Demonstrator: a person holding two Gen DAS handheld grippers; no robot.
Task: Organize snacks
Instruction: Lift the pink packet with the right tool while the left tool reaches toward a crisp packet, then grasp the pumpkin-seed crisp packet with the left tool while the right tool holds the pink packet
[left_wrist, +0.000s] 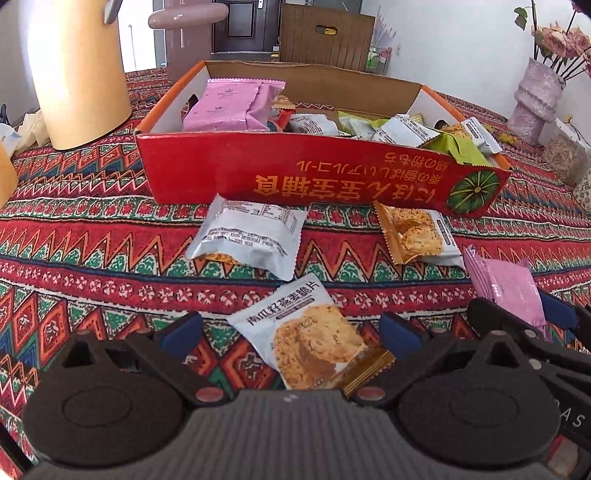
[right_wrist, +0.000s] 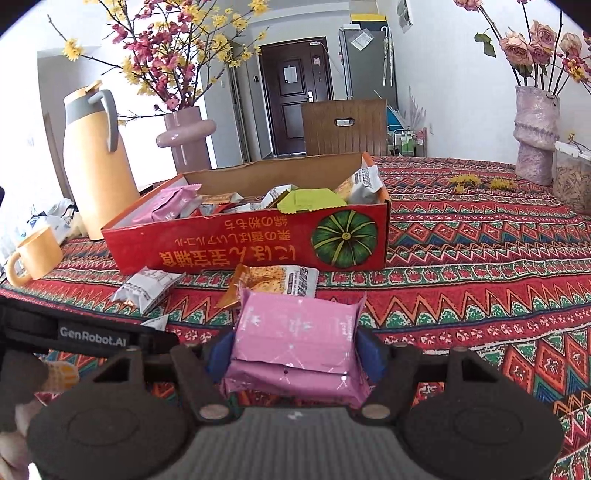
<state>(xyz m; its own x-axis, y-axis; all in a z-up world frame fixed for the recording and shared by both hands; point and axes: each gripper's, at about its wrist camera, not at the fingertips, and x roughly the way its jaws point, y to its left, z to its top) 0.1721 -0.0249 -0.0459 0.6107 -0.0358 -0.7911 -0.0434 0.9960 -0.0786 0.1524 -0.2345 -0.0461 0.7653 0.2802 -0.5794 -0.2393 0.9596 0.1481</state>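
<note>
A red cardboard box (left_wrist: 221, 170) (right_wrist: 221, 240) stands open on the patterned cloth, holding pink, white and green snack packets. My left gripper (left_wrist: 290, 332) is open low over the cloth. A white oat-crisp packet (left_wrist: 314, 339) lies flat between its blue pads, which stand apart from it. My right gripper (right_wrist: 293, 354) is shut on a pink packet (right_wrist: 295, 339), lifted in front of the box; the pink packet (left_wrist: 509, 291) also shows at the right edge of the left wrist view. Two loose packets lie before the box: a white one (left_wrist: 251, 236) (right_wrist: 147, 286) and an orange-and-white one (left_wrist: 413, 232) (right_wrist: 280, 280).
A tall yellow jug (right_wrist: 96, 162) and a yellow mug (right_wrist: 35, 258) stand left of the box. A mauve flower vase (right_wrist: 535, 133) and a clear jar of seeds (right_wrist: 572, 181) sit at the far right. A wooden chair (right_wrist: 343, 125) stands behind the table.
</note>
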